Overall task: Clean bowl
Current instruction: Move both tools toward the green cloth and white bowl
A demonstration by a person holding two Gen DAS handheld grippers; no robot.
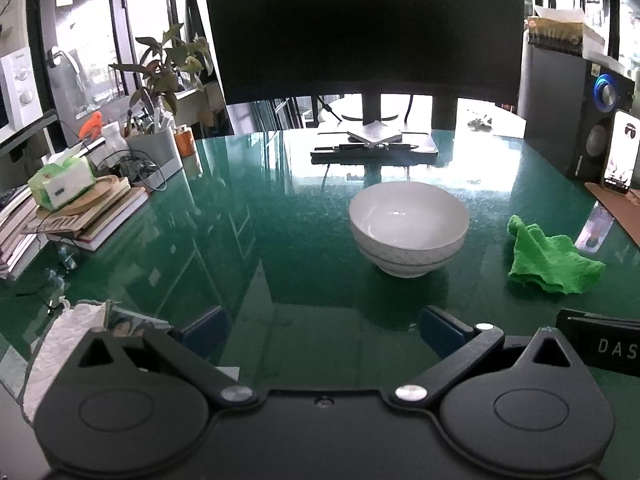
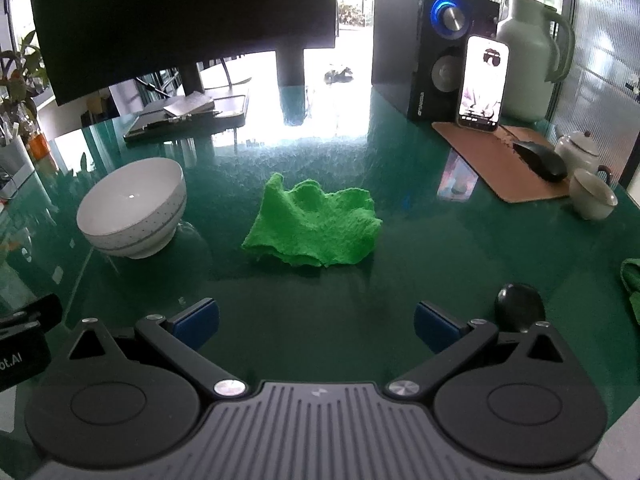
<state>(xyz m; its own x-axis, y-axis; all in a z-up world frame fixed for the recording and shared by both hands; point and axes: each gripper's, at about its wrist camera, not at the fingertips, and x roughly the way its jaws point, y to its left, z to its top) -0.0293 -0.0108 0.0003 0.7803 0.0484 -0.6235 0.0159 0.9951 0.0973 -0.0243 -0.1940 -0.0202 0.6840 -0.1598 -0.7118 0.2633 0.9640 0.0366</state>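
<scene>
A white bowl [image 1: 409,227] with a thin grey band stands upright on the green glass desk [image 1: 256,240], ahead of my left gripper [image 1: 322,332] and a little right. That gripper is open, nothing between its blue pads. A crumpled green cloth [image 1: 550,258] lies to the bowl's right. In the right wrist view the cloth [image 2: 314,227] lies straight ahead of my right gripper [image 2: 316,324], which is open and empty; the bowl [image 2: 134,208] stands to the cloth's left. Both grippers hover short of the objects, touching neither.
A monitor [image 1: 368,28] on its stand fills the back. Stacked books with a tissue pack [image 1: 66,184] and a plant [image 1: 168,68] are at the left. A speaker [image 2: 448,40], phone [image 2: 482,84], jug [image 2: 532,56], mouse [image 2: 540,160], teapot and cup [image 2: 592,194] crowd the right. A dark round object [image 2: 519,306] lies by my right finger.
</scene>
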